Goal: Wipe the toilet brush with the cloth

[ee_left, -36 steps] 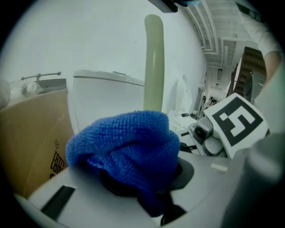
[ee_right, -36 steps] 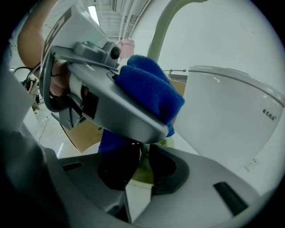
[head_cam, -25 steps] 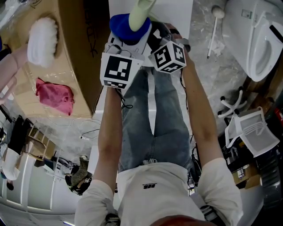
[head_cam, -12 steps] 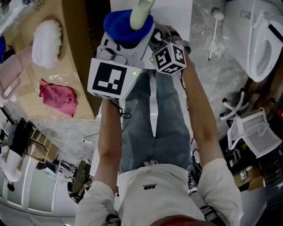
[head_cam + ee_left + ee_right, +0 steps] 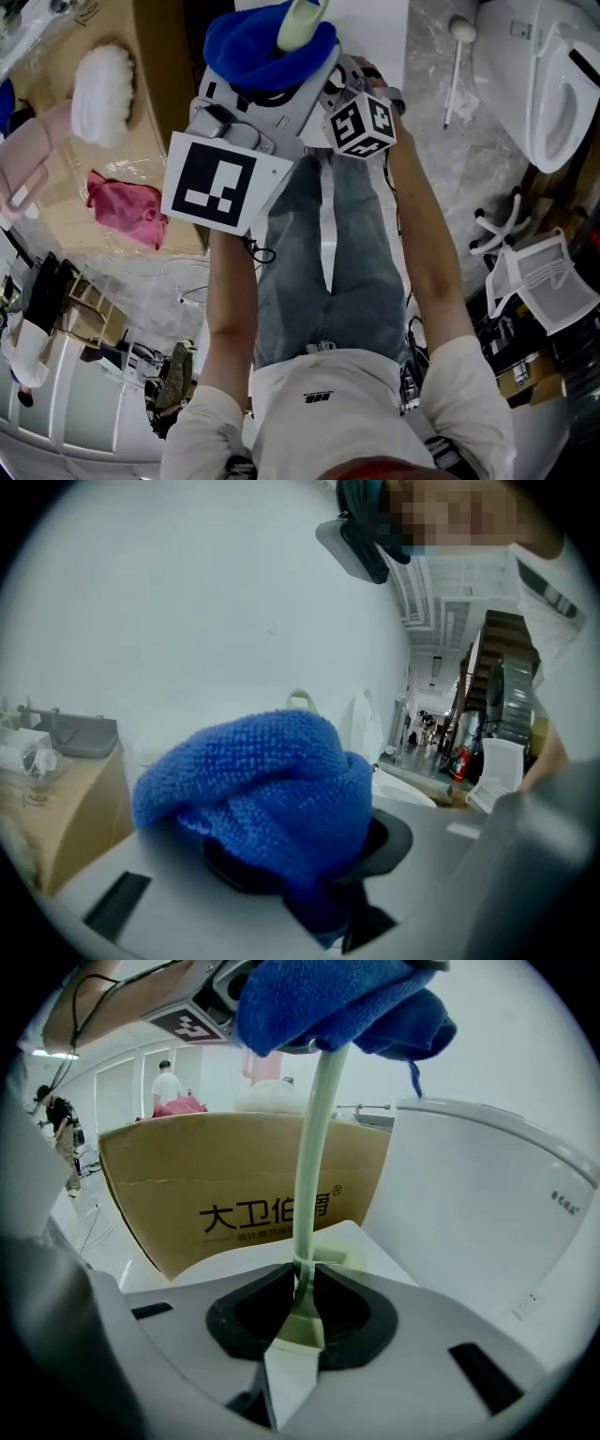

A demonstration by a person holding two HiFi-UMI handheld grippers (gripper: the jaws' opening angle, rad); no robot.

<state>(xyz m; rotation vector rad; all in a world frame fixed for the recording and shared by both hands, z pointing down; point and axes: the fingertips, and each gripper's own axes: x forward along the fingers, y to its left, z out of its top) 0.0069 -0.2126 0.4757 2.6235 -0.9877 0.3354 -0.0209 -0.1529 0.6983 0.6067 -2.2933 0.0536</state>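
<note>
A pale green toilet brush handle (image 5: 314,1157) stands upright, and my right gripper (image 5: 302,1283) is shut on its lower part. A blue cloth (image 5: 267,47) is bunched round the upper handle, whose tip (image 5: 300,23) pokes out above it. My left gripper (image 5: 272,80) is up at the cloth. Its jaws have just been opening and now stand apart, with the blue cloth (image 5: 272,789) draped over them and hanging into the gap. The handle's top (image 5: 300,701) peeks over the cloth. The brush head is hidden.
A cardboard box (image 5: 164,122) on the left carries a white fluffy pad (image 5: 98,89) and a pink cloth (image 5: 122,206). A white toilet (image 5: 548,84) stands at the right, with a white stick (image 5: 455,56) and a white rack (image 5: 534,281) on the floor.
My left gripper has risen along the handle with the blue cloth, and its marker cube looms larger. Its jaws have spread. The right gripper and the brush have kept still.
</note>
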